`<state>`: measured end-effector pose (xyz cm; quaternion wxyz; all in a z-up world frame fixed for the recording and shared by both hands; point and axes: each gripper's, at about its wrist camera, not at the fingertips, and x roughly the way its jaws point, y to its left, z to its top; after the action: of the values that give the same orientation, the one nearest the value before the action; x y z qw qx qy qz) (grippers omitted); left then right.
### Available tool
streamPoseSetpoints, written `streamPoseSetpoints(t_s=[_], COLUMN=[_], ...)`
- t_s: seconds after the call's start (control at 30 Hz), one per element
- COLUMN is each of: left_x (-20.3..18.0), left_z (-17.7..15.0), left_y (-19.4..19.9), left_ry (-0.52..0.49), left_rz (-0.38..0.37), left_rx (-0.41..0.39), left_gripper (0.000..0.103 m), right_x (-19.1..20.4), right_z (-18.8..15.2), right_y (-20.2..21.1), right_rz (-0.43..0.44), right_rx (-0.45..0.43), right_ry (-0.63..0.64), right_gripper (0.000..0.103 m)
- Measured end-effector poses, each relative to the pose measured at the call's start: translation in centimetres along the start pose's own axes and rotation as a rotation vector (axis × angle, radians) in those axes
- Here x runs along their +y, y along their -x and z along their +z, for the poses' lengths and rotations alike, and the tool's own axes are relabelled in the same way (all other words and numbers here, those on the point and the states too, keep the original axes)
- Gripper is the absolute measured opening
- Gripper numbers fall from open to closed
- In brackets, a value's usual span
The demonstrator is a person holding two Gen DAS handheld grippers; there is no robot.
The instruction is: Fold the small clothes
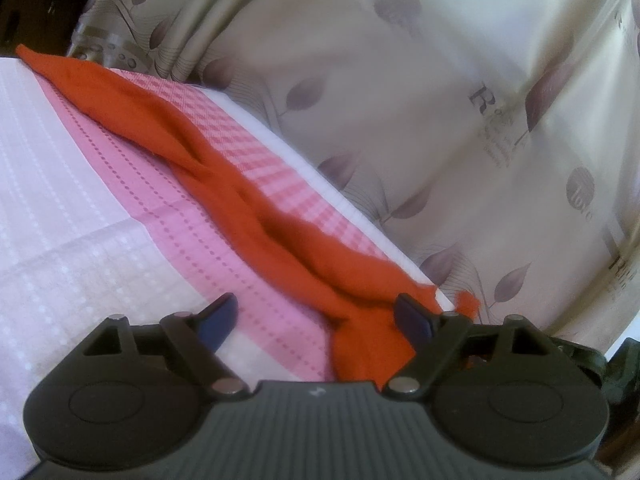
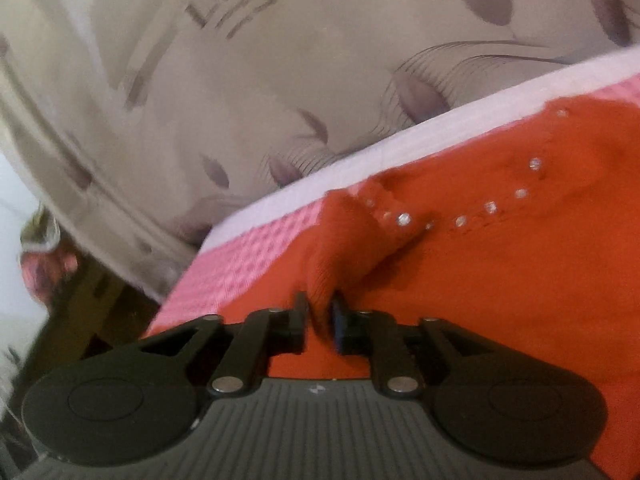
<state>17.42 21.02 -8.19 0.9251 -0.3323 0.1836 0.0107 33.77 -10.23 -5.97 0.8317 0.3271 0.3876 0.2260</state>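
Left gripper: jaws spread wide, gripping nothing; blue pads visible on the inner faces.
Between left jaws: bare pink cloth on the left half, near end of the orange garment on the right half, lying against the right-hand pad; whether it presses there cannot be told.
Orange garment, left view: long bunched strip running from the right jaw diagonally away up-left, along the pink checked band near the bench edge; frayed tip poking past the white edge just beyond the right jaw.
Right gripper: jaws narrow, a small gap left; a raised fold of the orange garment standing in that gap. Blurred; pad contact on the fold cannot be told.
Orange garment, right view: spread flat ahead and right of the jaws; row of small shiny studs curving away ahead-right.
Bench cover: pale pink with dotted stripes, checked band ahead of the jaws, white edge beyond.
Curtain: beige, leaf print, hanging past the bench edge.
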Motion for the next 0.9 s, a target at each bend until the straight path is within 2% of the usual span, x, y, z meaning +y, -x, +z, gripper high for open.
streamPoseSetpoints(t_s=[0.03, 0.07, 0.13, 0.23, 0.33, 0.4, 0.43, 0.5, 0.6, 0.63, 0.67, 0.7, 0.83, 0.9], left_x=[0.0, 0.0, 0.0, -0.1, -0.1, -0.1, -0.1, -0.1, -0.1, -0.1, -0.1, -0.2, -0.2, -0.2], left_z=[0.0, 0.0, 0.0, -0.1, -0.1, 0.0, 0.0, 0.0, 0.0, 0.0, 0.0, 0.0, 0.0, 0.0], left_y=[0.0, 0.0, 0.0, 0.0, -0.1, 0.0, 0.0, 0.0, -0.1, -0.1, -0.1, -0.1, -0.1, -0.2], left_ry=[-0.001, -0.002, -0.002, -0.001, -0.002, -0.002, -0.002, -0.003, -0.006, -0.008, -0.009, -0.012, -0.015, -0.017], left_rz=[0.000, 0.000, 0.000, 0.000, 0.003, 0.001, 0.002, 0.002, 0.003, 0.006, 0.008, 0.010, 0.014, 0.015], left_rx=[0.000, 0.001, 0.001, 0.001, 0.001, 0.001, 0.001, 0.002, 0.003, 0.003, 0.004, 0.004, 0.005, 0.005], left_gripper=[0.086, 0.086, 0.086, 0.086, 0.086, 0.086, 0.086, 0.086, 0.086, 0.086, 0.086, 0.086, 0.086, 0.086], right_x=[0.2, 0.4, 0.6, -0.7, -3.6, -6.7, -8.3, -11.2, -13.5, -14.0, -14.3, -14.6, -13.9, -13.0], right_z=[-0.1, 0.0, 0.1, 0.7, 1.5, 2.6, 3.3, 4.6, 5.9, 6.2, 6.7, 7.5, 10.8, 11.8], right_y=[0.1, 0.5, 3.0, 9.6, 15.0, 17.0, 17.5, 17.7, 16.5, 16.1, 15.5, 15.1, 13.2, 12.8], right_rz=[0.018, 0.029, 0.026, -0.041, -0.312, -0.441, -0.479, -0.525, -0.509, -0.507, -0.520, -0.519, -0.435, -0.325], right_rx=[0.011, 0.015, -0.032, -0.181, -0.263, -0.254, -0.238, -0.185, -0.136, -0.122, -0.118, -0.132, -0.145, -0.167], right_ry=[0.010, 0.019, 0.065, 0.116, 0.263, 0.288, 0.280, 0.268, 0.276, 0.279, 0.279, 0.282, 0.298, 0.331], right_gripper=[0.058, 0.071, 0.072, 0.073, 0.073, 0.073, 0.073, 0.070, 0.061, 0.043, 0.020, 0.013, 0.010, 0.008])
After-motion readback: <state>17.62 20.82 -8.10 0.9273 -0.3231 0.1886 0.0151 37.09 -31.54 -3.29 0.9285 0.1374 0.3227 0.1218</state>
